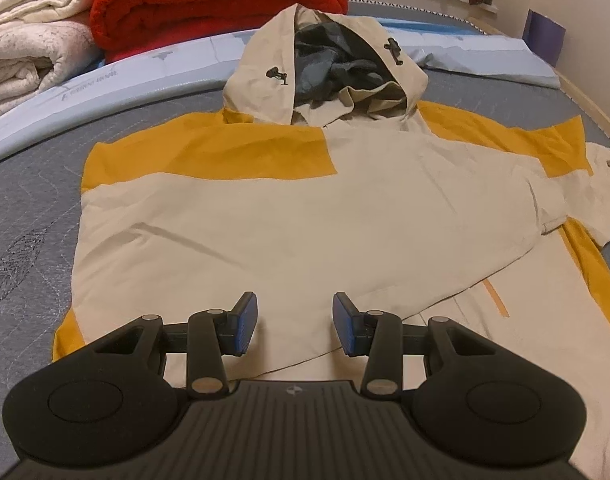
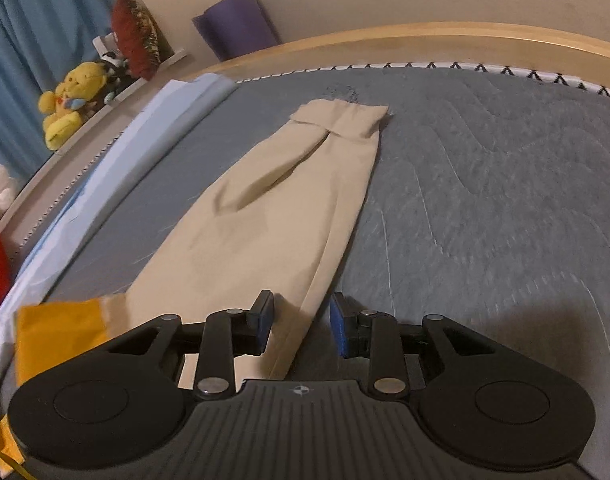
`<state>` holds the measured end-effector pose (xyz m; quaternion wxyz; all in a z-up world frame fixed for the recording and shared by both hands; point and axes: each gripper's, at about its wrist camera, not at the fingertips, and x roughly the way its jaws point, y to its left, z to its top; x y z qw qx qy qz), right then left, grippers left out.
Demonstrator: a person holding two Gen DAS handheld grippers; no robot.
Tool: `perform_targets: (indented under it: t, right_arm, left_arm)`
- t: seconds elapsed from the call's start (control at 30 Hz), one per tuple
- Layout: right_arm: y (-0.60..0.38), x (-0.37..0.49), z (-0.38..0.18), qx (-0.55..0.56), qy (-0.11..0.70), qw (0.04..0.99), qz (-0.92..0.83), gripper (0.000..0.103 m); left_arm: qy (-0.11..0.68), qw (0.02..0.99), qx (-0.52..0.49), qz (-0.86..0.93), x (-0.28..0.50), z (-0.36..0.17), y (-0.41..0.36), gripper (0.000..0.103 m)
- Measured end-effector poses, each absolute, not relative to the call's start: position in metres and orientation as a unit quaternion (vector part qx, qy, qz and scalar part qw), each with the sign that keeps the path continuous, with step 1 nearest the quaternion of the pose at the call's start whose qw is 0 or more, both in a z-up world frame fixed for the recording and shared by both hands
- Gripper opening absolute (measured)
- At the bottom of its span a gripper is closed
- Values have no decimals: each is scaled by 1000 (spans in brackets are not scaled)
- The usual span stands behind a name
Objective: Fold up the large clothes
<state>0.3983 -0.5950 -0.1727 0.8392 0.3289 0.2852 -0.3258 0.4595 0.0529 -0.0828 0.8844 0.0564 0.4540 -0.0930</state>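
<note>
Now both claws gape — left claw [image 1: 295,324] over jacket [image 1: 289,216], right claw [image 2: 301,324] astride sleeve [image 2: 273,208].

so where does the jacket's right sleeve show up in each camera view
Left wrist: the sleeve sits at the far right edge, only its beige cuff end showing past the jacket.
Right wrist: the sleeve fills the centre, running from the right gripper up to its cuff.
Shared landmark: the purple roll against the wall.
</note>
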Motion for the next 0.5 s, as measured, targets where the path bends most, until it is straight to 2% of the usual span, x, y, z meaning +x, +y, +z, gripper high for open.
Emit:
perform_targets:
  t: [0.3,0.4,0.5]
  right_arm:
    - [-636,417,-177,350,255,826,-361,31]
    - [-640,426,-172,337,261,822,-379,6]
    - [-629,434,-150,316,239,827,-399,3]
  left_arm:
    - [456,884,56,-85,463,-85,58,46]
    - [455,885,51,-82,464,-83,62,46]
    - [454,886,45,-80,464,-80,66,46]
